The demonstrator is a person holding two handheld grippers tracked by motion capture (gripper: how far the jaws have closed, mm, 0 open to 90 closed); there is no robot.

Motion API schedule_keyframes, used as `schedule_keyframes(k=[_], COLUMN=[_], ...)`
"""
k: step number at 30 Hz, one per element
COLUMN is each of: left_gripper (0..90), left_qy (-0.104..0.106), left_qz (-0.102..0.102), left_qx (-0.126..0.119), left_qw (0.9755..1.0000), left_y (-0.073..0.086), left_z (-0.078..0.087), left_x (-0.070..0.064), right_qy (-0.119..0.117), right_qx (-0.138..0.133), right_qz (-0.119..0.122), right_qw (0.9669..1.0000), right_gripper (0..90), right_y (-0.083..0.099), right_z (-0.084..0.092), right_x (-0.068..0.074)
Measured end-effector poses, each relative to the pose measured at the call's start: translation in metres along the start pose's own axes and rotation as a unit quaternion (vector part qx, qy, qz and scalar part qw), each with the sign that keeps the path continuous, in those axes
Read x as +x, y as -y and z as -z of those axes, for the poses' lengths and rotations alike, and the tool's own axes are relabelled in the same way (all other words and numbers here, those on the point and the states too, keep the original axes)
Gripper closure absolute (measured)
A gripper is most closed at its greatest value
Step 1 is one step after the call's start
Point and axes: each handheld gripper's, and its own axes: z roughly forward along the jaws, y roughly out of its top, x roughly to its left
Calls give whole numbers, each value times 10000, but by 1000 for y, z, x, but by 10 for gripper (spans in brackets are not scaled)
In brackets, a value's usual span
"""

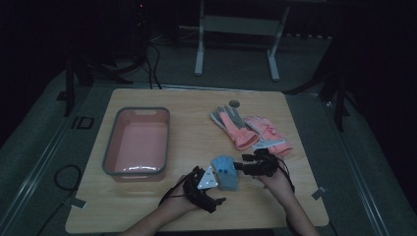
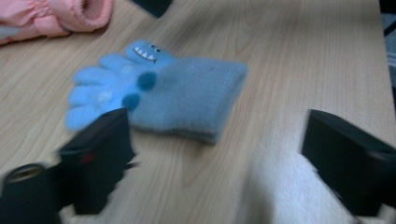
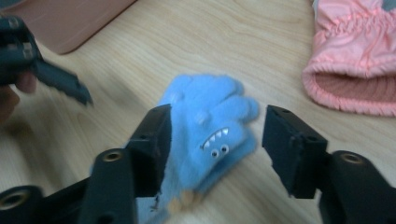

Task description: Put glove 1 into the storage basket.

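Observation:
A small blue knitted glove [image 1: 225, 172] with a monster face lies flat on the wooden table near its front edge. In the right gripper view my right gripper [image 3: 217, 119] straddles the finger end of the blue glove [image 3: 210, 126]; the jaws stand apart, the left one against the wool and the right one clear of it. My left gripper [image 1: 209, 187] is just to the left of the glove, open and holding nothing. In the left gripper view the blue glove [image 2: 182, 95] rests beyond the jaws of my left gripper [image 2: 217, 128], cuff towards the right.
A pink basin [image 1: 110, 147] with a grey rim stands at the table's left, with nothing in it. Two pink gloves [image 1: 236, 125] [image 1: 268, 132] lie behind my right gripper [image 1: 242, 164]. A pink glove's cuff [image 3: 355, 74] is close on the right.

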Motion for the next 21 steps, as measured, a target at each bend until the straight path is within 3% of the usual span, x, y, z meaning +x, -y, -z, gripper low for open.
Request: schedule_keyframes(k=[5,9,11,14,19,21], left_gripper=[238,352,353,366,427,510], left_qy=[140,325,356,340,263,226], left_qz=[-586,-973,-1125,-1311,-1496,-1512], left_qx=[111,300,313,366,455,427], left_qw=[9981,9943,9925,9901,9874,9873], left_y=[-10,-12,-12,-14,-12,-10], left_z=[-13,-26,-30,-32,-40,-41], left_x=[-3,-3,-4,-3,1,1], right_qy=[-61,61,35,74,22,12], right_qx=[79,218,254,367,436,463], right_qz=[-112,-86,-59,93,87,81], right_qw=[9999,9997,9997,9993,9990,9989], right_gripper=[391,352,343,320,321,321], right_y=[-5,-5,-3,1,7,9], right_z=[-14,-29,-35,-43,-49,-51], right_x=[0,0,0,0,-4,-4])
